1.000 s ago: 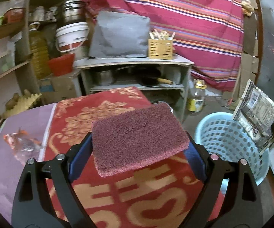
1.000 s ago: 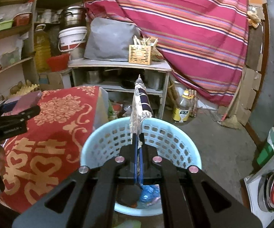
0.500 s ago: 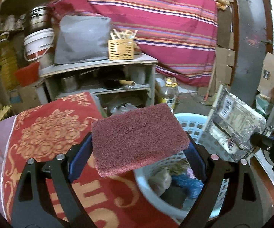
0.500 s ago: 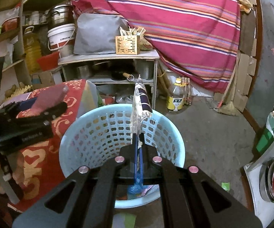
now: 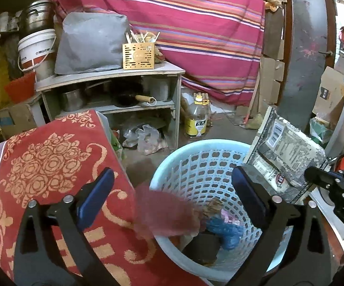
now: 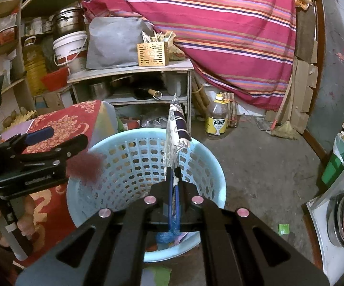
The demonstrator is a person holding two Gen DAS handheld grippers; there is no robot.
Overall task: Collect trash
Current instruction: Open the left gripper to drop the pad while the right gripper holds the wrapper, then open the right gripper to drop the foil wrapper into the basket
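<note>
a cluttered room with a striped red cloth (image 5: pixel 195 23) behind. the left gripper (image 5: pixel 172 197) is opening, and the blurred dark red scouring pad (image 5: pixel 164 212) is loose over the pale blue perforated plastic basket (image 5: pixel 195 162). the right gripper (image 6: pixel 174 176) pinches a flat printed foil wrapper (image 6: pixel 176 128) above that basket.

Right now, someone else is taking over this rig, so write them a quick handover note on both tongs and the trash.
Left tongs: opening, nothing between the pads. The maroon scouring pad is blurred in mid-air at the near rim of the blue basket, falling in.
Right tongs: shut on the printed wrapper, held upright over the basket.
Done: the basket already holds a blue crumpled piece and other scraps.
Left: open the right tongs to drop the wrapper in. A small green scrap lies on the floor right of the basket, probably trash too.
</note>
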